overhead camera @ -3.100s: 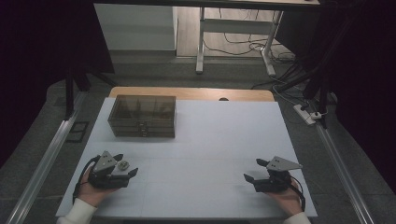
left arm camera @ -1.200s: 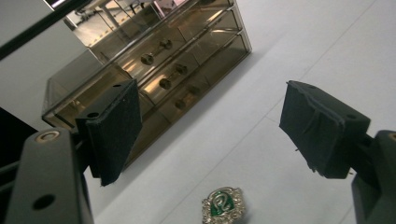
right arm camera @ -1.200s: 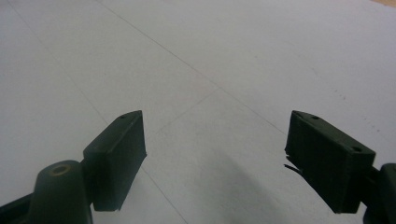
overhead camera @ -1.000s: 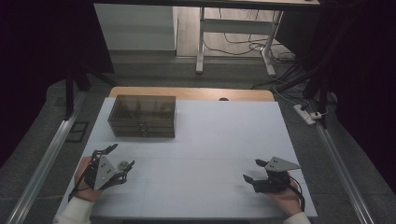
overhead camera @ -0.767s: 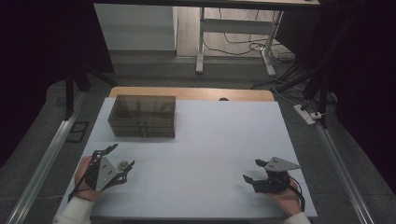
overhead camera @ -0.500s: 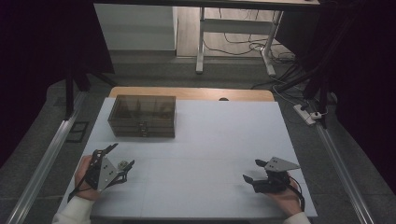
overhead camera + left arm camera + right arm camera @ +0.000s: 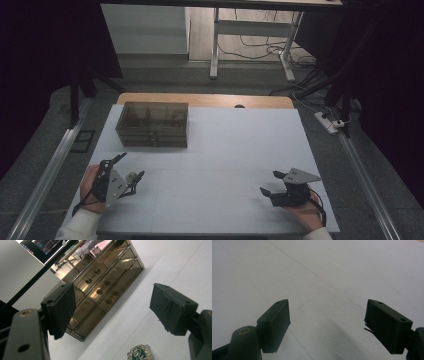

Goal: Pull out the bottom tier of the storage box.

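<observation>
Since ~3 s back: left gripper rolled onto its side & spread wide, small ornate silver brooch w/ green centre now lying between its jaws; right gripper barely shifted.

Left gripper tipped sideways, prob. so jaws straddle brooch flat on white desk — one jaw either side, ready to pinch across its width. Wide open, nothing held, no contact w/ brooch yet. In left gripper view, brooch at bottom edge, just ahead of & between the pads, i.e. near front-left of desk.

Smoked-brown transparent acrylic drawer box w/ small round knobs at far-left of desk, drawer fronts facing the person, well apart from brooch. All drawers look shut. Likely destination for brooch, hence knobs turned toward the grippers.

Right gripper parked near front-right of desk, upright, jaws wide apart, empty; bare desk beneath in right gripper view. Prob. kept free for pulling a drawer while left carries brooch.

Judgement: pick-up about to start, nothing grasped yet.
</observation>
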Action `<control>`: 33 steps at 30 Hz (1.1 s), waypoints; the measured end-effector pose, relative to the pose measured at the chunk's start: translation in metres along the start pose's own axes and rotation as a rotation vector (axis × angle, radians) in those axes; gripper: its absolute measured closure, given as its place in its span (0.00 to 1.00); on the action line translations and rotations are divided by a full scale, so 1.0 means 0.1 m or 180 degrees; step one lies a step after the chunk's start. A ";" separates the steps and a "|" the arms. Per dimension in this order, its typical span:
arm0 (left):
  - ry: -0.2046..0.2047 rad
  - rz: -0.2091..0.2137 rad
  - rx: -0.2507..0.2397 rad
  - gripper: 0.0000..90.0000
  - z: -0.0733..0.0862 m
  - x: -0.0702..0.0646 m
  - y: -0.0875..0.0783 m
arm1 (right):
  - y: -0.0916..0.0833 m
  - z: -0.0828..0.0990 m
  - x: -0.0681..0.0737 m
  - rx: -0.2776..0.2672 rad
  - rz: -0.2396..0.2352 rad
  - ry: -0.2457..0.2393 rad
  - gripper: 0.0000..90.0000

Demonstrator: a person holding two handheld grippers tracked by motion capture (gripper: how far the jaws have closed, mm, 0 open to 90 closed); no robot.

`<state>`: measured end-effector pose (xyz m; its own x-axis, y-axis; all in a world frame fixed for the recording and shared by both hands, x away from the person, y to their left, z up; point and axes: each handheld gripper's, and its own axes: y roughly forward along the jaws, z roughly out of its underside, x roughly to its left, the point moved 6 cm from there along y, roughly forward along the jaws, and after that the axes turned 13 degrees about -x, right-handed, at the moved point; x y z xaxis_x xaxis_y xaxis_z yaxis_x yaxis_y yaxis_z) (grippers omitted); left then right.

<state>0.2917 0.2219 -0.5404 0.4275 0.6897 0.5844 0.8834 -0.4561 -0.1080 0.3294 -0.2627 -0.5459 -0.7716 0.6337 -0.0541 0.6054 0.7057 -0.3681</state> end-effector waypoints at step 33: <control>0.0454 -0.0191 -0.0009 0.23 0.04 0.09 0.13 | 0.01 0.00 0.00 0.0013 0.0014 -0.0024 0.22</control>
<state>0.3077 0.2241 -0.5401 0.3421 0.6290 0.6981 0.9059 -0.4182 -0.0672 0.3300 -0.2621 -0.5467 -0.7705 0.6344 -0.0625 0.6079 0.7017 -0.3717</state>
